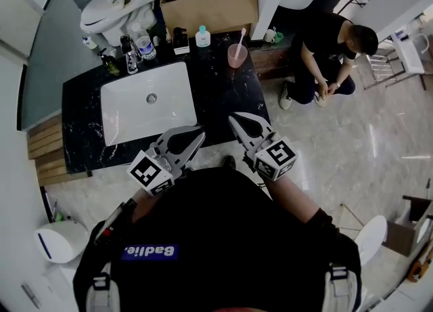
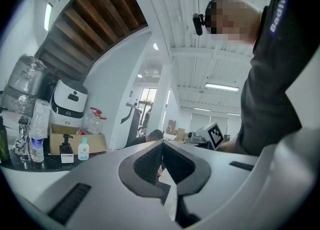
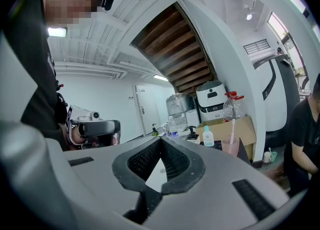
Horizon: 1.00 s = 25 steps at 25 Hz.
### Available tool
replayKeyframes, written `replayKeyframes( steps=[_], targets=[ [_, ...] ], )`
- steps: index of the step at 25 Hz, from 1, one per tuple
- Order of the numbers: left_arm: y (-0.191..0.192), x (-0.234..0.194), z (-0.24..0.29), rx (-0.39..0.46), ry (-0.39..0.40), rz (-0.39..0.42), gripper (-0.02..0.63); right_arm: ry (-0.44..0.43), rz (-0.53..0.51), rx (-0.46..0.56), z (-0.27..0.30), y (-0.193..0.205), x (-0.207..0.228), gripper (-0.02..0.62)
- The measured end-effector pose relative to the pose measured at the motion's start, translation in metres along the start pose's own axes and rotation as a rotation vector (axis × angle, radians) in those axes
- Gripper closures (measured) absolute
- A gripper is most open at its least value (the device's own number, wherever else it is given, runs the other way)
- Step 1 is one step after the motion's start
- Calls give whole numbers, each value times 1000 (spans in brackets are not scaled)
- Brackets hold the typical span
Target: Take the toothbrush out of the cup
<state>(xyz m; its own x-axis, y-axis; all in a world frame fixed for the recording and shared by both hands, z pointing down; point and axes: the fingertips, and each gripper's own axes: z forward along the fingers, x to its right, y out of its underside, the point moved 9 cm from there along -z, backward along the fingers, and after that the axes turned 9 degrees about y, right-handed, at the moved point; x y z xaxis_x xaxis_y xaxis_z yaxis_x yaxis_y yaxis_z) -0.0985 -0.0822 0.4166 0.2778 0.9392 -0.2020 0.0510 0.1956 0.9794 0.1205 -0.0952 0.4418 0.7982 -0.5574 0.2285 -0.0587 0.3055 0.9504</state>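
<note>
Now, cup (image 1: pixel 237 55): pink, upright at the far right of the dark surface (image 1: pixel 223 101), beyond the sink (image 1: pixel 149 101).
Toothbrush (image 1: pixel 241 35): stands in the cup, its upper part leaning clear of the rim, so there is room to pinch it.
Left gripper (image 1: pixel 200 130): clenched on nothing, held near the body.
Right gripper (image 1: pixel 232 117): clenched, empty; on the cup's side, so probably the one to reach.
</note>
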Motion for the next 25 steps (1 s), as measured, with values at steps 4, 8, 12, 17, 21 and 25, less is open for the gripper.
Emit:
replayKeyframes(
  steps=[4, 8, 12, 17, 21, 25],
  targets=[
    [0, -2, 6, -10, 5, -10, 595, -3, 6, -6, 2, -2, 5, 583],
    [0, -5, 10, -11, 8, 1, 595, 3, 6, -21, 8, -4, 13, 583],
    [3, -6, 13, -15, 11, -10, 595, 12, 0, -31, 14, -7, 21, 583],
    [5, -8, 15, -15, 11, -18, 595, 22, -7, -45, 22, -9, 30, 583],
    [7, -9, 14, -18, 5, -24, 595, 31, -9, -62, 28, -8, 37, 583],
    [8, -11, 13, -16, -7, -26, 595, 46, -15, -80, 35, -6, 47, 583]
  ],
)
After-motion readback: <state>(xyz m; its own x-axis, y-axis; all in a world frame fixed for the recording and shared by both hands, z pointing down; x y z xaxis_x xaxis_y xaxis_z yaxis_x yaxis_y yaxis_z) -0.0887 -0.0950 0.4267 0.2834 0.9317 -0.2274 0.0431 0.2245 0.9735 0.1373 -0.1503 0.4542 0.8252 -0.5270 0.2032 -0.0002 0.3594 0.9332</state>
